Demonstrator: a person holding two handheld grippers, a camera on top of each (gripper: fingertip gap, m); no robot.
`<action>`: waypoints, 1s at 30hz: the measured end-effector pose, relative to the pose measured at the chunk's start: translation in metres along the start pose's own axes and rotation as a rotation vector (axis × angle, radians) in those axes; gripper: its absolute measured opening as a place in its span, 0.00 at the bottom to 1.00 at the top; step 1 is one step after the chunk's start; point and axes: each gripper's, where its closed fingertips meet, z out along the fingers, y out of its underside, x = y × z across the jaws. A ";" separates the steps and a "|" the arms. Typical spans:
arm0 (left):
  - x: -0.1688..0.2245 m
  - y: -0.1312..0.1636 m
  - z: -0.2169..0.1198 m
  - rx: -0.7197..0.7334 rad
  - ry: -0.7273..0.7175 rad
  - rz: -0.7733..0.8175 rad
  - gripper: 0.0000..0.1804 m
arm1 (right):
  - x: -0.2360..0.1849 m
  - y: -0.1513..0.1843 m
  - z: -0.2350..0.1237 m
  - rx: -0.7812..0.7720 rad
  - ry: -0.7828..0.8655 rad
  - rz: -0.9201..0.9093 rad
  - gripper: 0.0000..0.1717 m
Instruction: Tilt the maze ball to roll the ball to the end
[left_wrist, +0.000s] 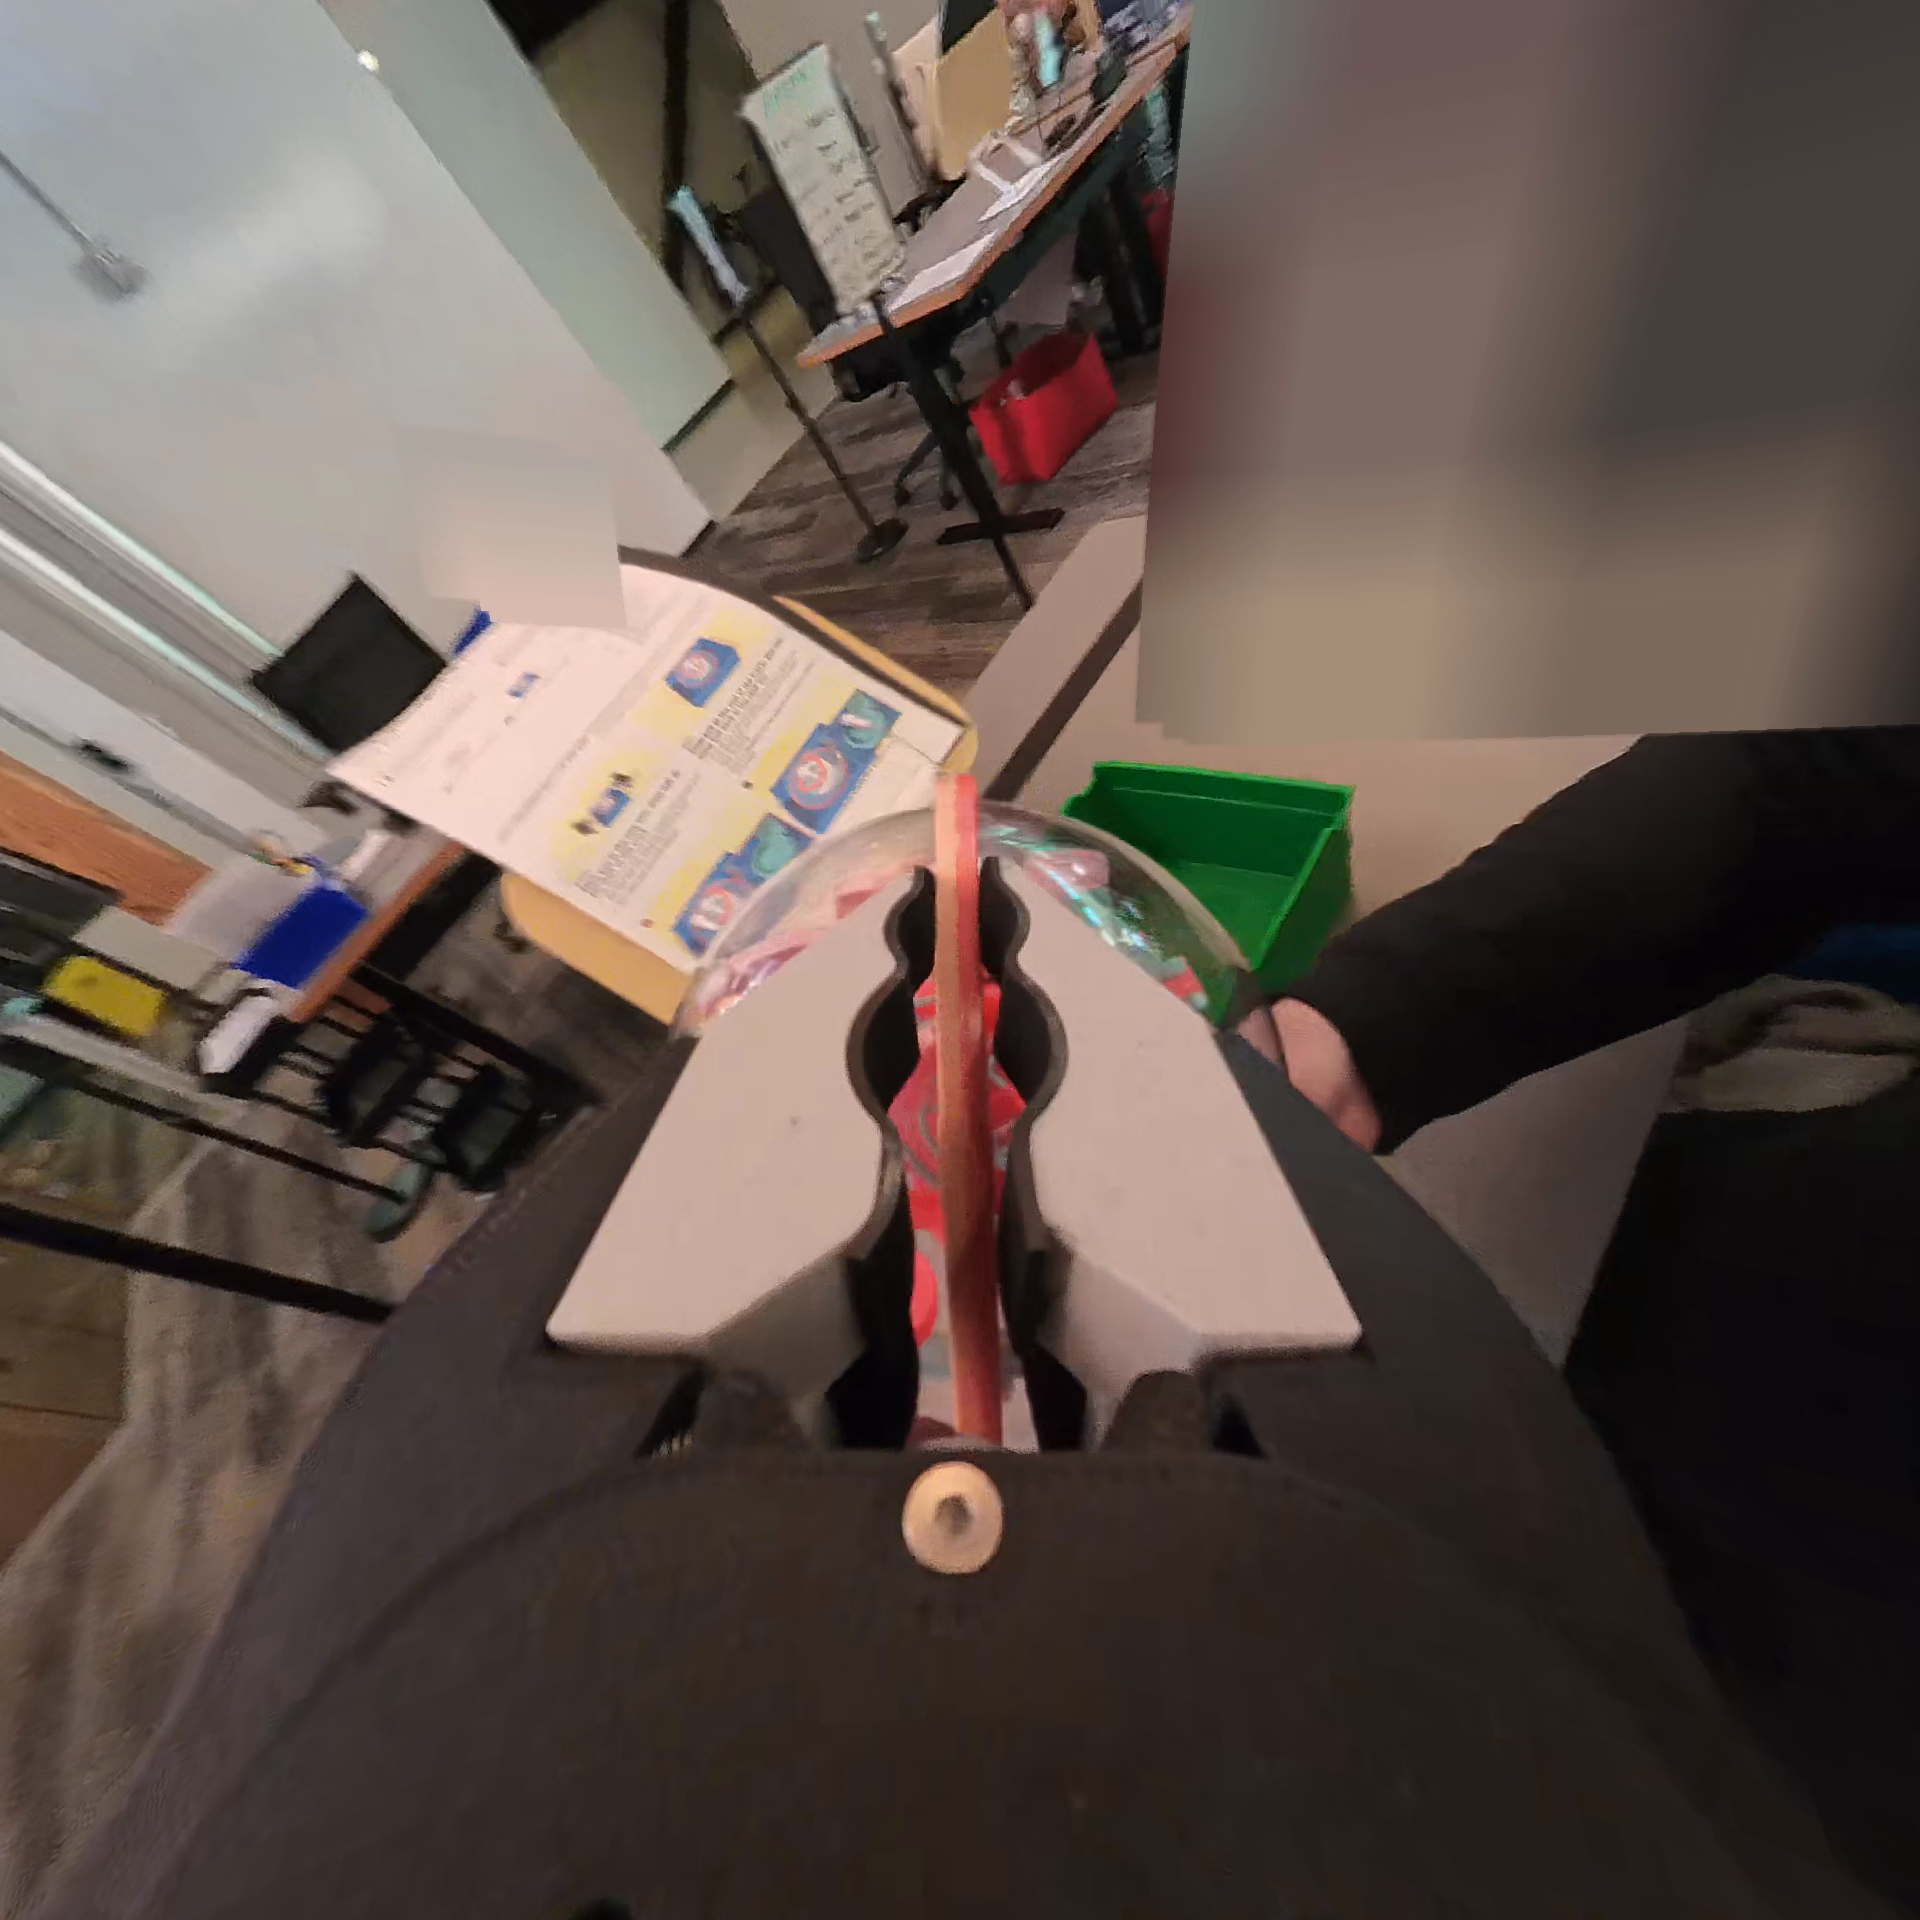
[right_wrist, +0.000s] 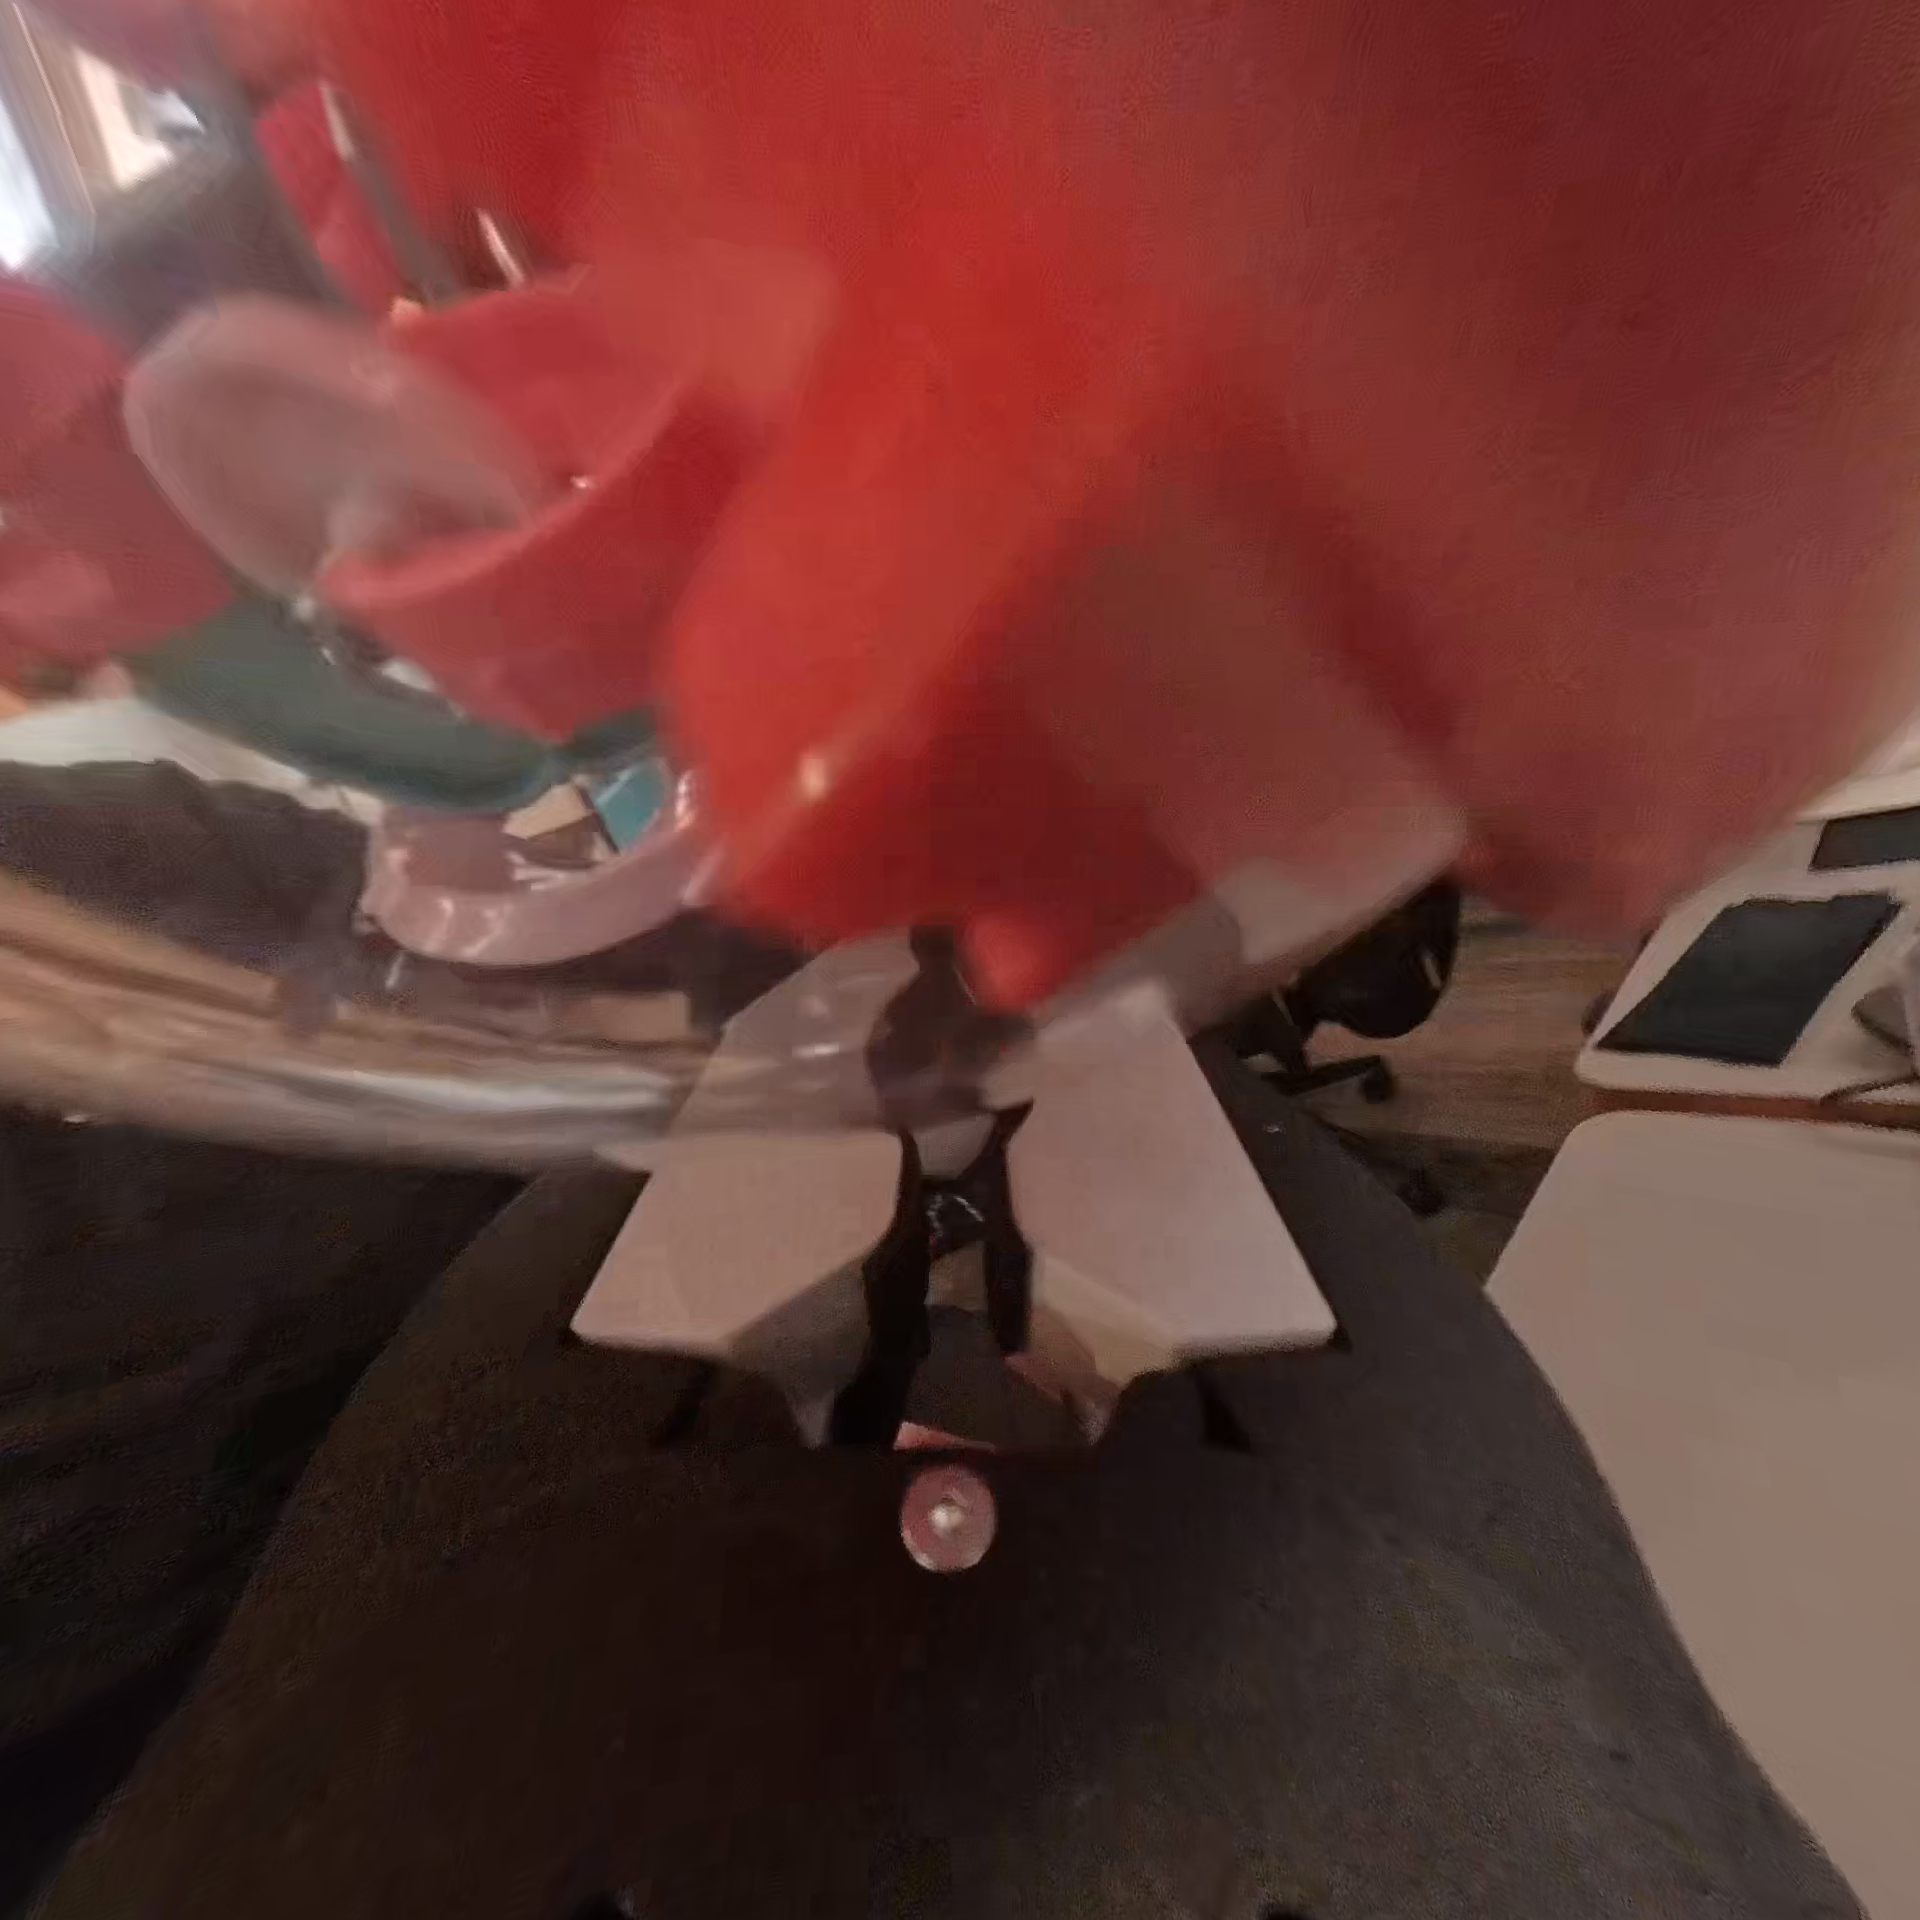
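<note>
**Maze ball pinched by its red rim**

My left tongs (left_wrist: 961, 883) are almost closed on the thin red rim (left_wrist: 961, 1039) of the maze ball (left_wrist: 1122, 883); both grey fingers (left_wrist: 790, 1091) press that flange from either side, and the clear dome bulges past the fingertips toward twelve and two o'clock. Red and teal tracks show inside the dome. At two o'clock a green bin (left_wrist: 1236, 862) sits on the desk (left_wrist: 1486, 821), and a printed sheet (left_wrist: 644, 748) lies at ten o'clock. A hand in a black sleeve (left_wrist: 1320, 1070) shows at three o'clock.

In my right wrist view the maze ball (right_wrist: 1039, 468) fills the upper frame, blurred and very close. My right tongs (right_wrist: 951, 997) meet at its red edge, fingers (right_wrist: 1132, 1164) nearly together, but blur keeps me from telling whether they grip it.
</note>
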 end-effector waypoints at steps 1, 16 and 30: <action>0.001 -0.007 -0.002 -0.002 -0.010 0.025 0.04 | -0.003 -0.006 0.002 -0.008 0.012 -0.038 0.00; -0.003 -0.072 -0.020 0.045 -0.022 -0.088 0.04 | -0.031 -0.064 -0.025 0.272 0.048 -0.325 0.08; -0.021 -0.102 -0.005 -0.056 -0.026 -0.139 0.04 | -0.062 -0.111 -0.092 0.516 -0.065 -0.470 0.13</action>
